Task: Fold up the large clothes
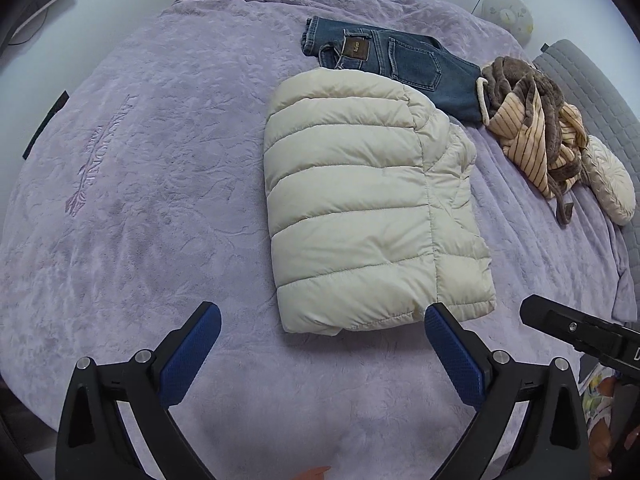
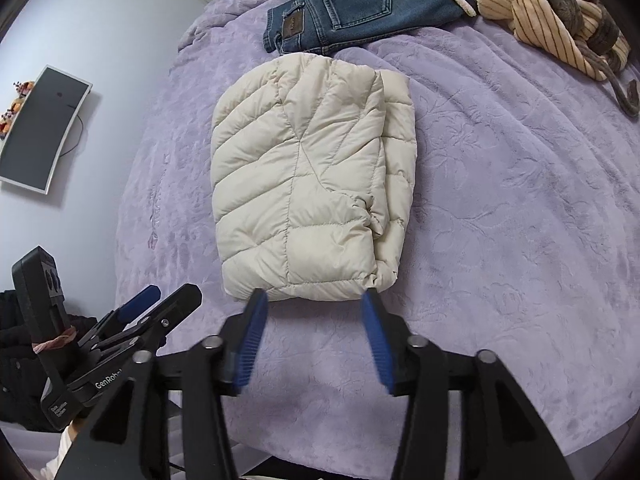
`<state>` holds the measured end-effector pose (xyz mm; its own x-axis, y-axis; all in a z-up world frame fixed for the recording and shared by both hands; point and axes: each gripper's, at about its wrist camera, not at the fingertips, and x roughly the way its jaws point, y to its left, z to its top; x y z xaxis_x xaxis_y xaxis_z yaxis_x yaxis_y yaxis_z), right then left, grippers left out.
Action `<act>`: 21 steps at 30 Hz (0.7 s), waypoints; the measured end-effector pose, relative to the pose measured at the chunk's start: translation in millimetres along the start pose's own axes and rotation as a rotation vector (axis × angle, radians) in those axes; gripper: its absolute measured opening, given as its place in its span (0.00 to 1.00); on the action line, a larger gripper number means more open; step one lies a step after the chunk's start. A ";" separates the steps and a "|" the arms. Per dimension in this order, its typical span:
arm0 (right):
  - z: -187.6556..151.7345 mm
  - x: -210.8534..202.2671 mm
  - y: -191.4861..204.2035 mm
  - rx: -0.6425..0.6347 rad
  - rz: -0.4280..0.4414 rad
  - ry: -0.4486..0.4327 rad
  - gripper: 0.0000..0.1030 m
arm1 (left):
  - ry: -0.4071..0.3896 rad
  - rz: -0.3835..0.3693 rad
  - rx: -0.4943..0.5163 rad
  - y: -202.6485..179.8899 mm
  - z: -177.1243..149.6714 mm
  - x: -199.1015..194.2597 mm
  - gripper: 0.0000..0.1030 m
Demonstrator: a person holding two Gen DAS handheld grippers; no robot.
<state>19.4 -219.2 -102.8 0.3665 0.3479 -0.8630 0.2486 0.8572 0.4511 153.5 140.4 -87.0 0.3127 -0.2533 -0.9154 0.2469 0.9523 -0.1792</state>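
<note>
Left wrist view: one puffer jacket, cream, quilted in broad horizontal channels, folded into a compact upright rectangle; a second layer shows along its right edge, slightly rumpled, with stitched seam running down; it lies flat on the bed, right of centre, on a lilac plush cover with an embossed leaf pattern and stitched lettering; its near hem sits just beyond my left gripper; my left fingers stand spread wide, blue pads facing each other, nothing between them, not touching the jacket as far as I can tell; folded blue jeans lie just beyond the jacket's far end, back pockets and leather patch up; a heap of brown and striped cloth lies right of the jeans; a pale round cushion beside that heap; the tip of my other gripper enters at the right edge.

Right wrist view: same jacket, here showing diagonal quilt lines meeting at a central seam; folded edge stacked on the right side, a puckered tuck low on that side; near hem just ahead of my right gripper; my right fingers are parted, partly blurred, holding nothing; the hem lies beyond the tips; jeans at the far end; striped heap top right; my left gripper shows at lower left; a dark monitor stands against the wall.
</note>
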 end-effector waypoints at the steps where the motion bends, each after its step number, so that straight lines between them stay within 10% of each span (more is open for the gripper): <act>1: -0.8 -3.7 2.7 -0.004 -0.003 -0.008 0.59 | 0.004 0.009 0.003 -0.3 -0.5 -2.6 0.99; 11: -4.6 -42.1 34.3 -0.070 -0.136 -0.072 1.00 | -0.032 0.102 0.033 -2.8 2.0 -38.4 0.99; 21: -10.2 -69.7 61.8 -0.125 -0.262 -0.166 1.00 | -0.027 0.091 0.011 -6.1 2.8 -69.9 0.99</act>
<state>0.1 -186.6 -17.1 0.4483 0.0517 -0.8924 0.2456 0.9528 0.1787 132.7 151.8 -20.8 0.3590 -0.1709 -0.9176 0.2262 0.9697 -0.0922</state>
